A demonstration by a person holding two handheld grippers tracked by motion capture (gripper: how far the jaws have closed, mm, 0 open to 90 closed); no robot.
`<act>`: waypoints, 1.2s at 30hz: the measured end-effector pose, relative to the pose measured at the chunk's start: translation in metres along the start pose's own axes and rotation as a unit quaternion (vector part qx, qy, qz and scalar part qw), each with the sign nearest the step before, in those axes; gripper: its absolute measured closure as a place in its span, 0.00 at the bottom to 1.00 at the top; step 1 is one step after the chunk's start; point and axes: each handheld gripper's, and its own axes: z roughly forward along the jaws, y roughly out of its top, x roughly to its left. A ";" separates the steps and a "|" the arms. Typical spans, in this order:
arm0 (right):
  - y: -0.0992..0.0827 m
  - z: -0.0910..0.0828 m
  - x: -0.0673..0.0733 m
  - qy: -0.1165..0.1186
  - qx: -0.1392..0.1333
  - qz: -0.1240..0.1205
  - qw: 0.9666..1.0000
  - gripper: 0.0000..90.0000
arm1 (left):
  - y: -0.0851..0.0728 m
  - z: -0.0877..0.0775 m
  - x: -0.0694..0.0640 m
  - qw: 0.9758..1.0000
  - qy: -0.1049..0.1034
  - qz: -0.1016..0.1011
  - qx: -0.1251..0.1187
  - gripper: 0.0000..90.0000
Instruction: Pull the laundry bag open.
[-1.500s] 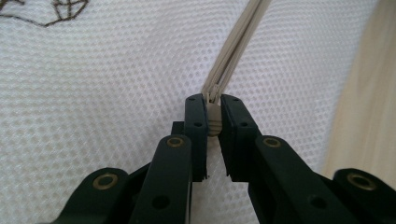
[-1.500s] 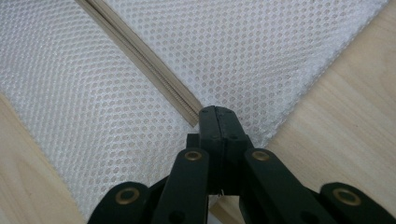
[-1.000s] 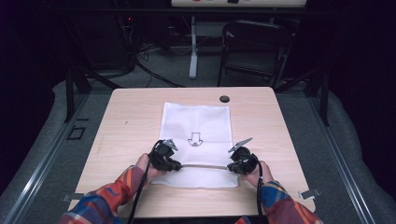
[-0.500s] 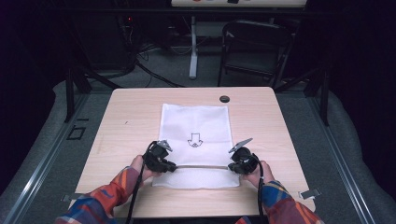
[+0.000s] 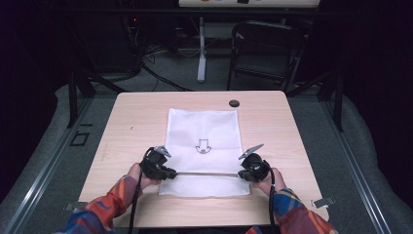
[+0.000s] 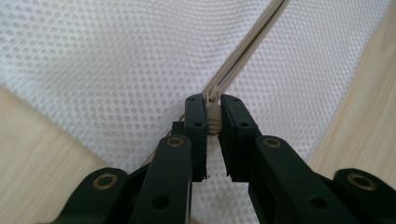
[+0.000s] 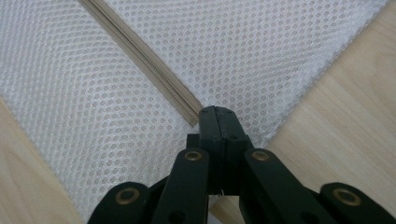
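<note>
A white mesh bag (image 5: 204, 131) lies flat on the wooden table (image 5: 136, 122), with a small arrow printed at its middle. A beige zipper (image 5: 204, 173) runs across its near end. My left gripper (image 5: 170, 172) sits at the zipper's left end. In the left gripper view its jaws (image 6: 214, 116) are shut on the beige zipper pull (image 6: 213, 122), and the zipper (image 6: 243, 51) runs away ahead of them. My right gripper (image 5: 242, 174) holds the zipper's right end. In the right gripper view its jaws (image 7: 215, 120) are pressed together on the zipper's end (image 7: 189, 112) and the mesh (image 7: 93, 107).
A small black round thing (image 5: 234, 103) lies near the table's far edge. Behind the table stand a dark chair (image 5: 265, 48) and a white post (image 5: 201, 48) on the floor. Bare wood lies left and right of the bag.
My left gripper has slid to the left along the zipper line, away from the right gripper. The right gripper has stayed where it was.
</note>
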 end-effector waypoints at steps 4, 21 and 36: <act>0.000 0.000 0.000 0.003 -0.003 0.004 1.000 1.00 | -0.007 -0.006 0.004 1.000 0.006 -0.013 -0.003 0.91; -0.001 0.000 -0.001 0.000 -0.004 0.002 1.000 1.00 | -0.035 -0.029 0.017 0.997 0.040 -0.061 -0.008 0.91; 0.000 -0.004 0.001 0.008 -0.007 -0.023 1.000 0.80 | -0.033 -0.028 0.016 0.996 0.069 -0.062 0.014 0.62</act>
